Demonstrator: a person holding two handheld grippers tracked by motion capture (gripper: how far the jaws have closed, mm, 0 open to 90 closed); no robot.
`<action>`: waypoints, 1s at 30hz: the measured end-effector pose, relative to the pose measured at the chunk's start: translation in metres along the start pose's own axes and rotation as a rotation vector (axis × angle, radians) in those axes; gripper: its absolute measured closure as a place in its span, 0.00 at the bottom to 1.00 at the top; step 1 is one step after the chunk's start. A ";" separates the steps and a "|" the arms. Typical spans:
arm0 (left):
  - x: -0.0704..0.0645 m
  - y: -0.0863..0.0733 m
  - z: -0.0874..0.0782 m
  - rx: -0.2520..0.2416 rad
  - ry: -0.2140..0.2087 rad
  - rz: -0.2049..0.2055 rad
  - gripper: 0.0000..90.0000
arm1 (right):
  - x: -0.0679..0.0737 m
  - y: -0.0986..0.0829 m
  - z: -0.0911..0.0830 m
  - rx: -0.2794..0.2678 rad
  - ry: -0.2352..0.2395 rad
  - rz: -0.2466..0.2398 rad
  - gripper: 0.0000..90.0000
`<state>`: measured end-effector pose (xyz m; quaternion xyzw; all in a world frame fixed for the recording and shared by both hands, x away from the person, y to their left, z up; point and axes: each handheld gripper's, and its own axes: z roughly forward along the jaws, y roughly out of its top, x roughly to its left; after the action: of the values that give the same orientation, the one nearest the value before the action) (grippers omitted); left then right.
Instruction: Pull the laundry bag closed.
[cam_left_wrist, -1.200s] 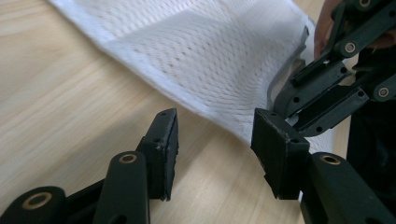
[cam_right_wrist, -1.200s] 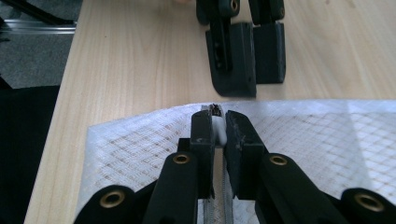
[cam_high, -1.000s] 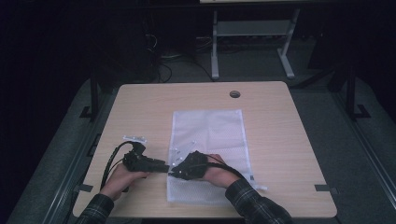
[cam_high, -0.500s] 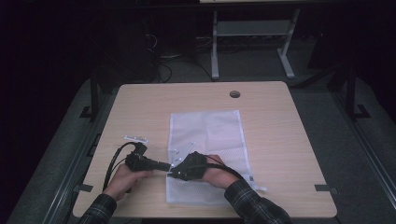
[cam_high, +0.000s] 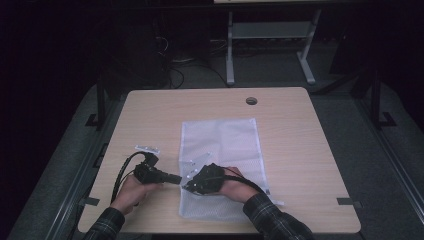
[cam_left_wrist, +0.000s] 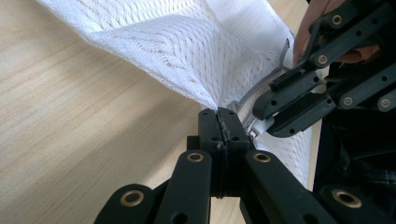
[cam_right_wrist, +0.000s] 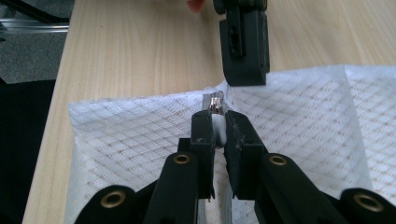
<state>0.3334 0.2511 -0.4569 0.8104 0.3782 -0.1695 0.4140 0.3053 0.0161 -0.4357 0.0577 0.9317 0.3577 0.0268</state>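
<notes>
Left gripper (cam_left_wrist: 219, 126) jaws pressed fully together, pinching a fold of the white mesh bag (cam_left_wrist: 196, 51) at its left edge; mesh pulled up into a small tent from the pinch. Right gripper (cam_right_wrist: 217, 123) jaws nearly closed, clamped on the bag's white zipper pull (cam_right_wrist: 217, 127), with the metal slider (cam_right_wrist: 214, 101) poking out just past the fingertips. In the high view the left gripper (cam_high: 177, 178) and right gripper (cam_high: 189, 185) tips meet almost touching at the bag's (cam_high: 222, 145) left edge, near end.

Bag lies flat on the wooden table (cam_high: 150, 115), lengthwise away from the person, centre-near area. Left hand (cam_high: 131, 192) on the table left of the bag, right hand (cam_high: 235, 187) resting over the bag's near part.

Count: one bag, two grippers, one small white-grey flat piece (cam_high: 146, 148) on the table just beyond the left gripper, one round cable hole (cam_high: 251, 101) near the far edge.

Versus the earlier frames: bag, hands and grippers in about the same spots, no clear shift; both grips unchanged as far as visible.
</notes>
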 end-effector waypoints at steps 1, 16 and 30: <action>0.000 0.000 -0.001 0.004 0.024 0.008 1.00 | 0.000 -0.001 0.000 0.003 0.004 0.007 0.91; 0.003 -0.004 -0.017 -0.020 0.126 0.051 0.84 | -0.006 -0.014 -0.007 0.003 -0.004 0.031 0.91; -0.044 -0.003 -0.017 0.078 0.201 0.350 1.00 | -0.006 -0.014 -0.004 0.010 0.009 0.036 0.91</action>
<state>0.3019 0.2449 -0.4230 0.8921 0.2642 -0.0278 0.3654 0.3094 0.0022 -0.4424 0.0729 0.9324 0.3537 0.0156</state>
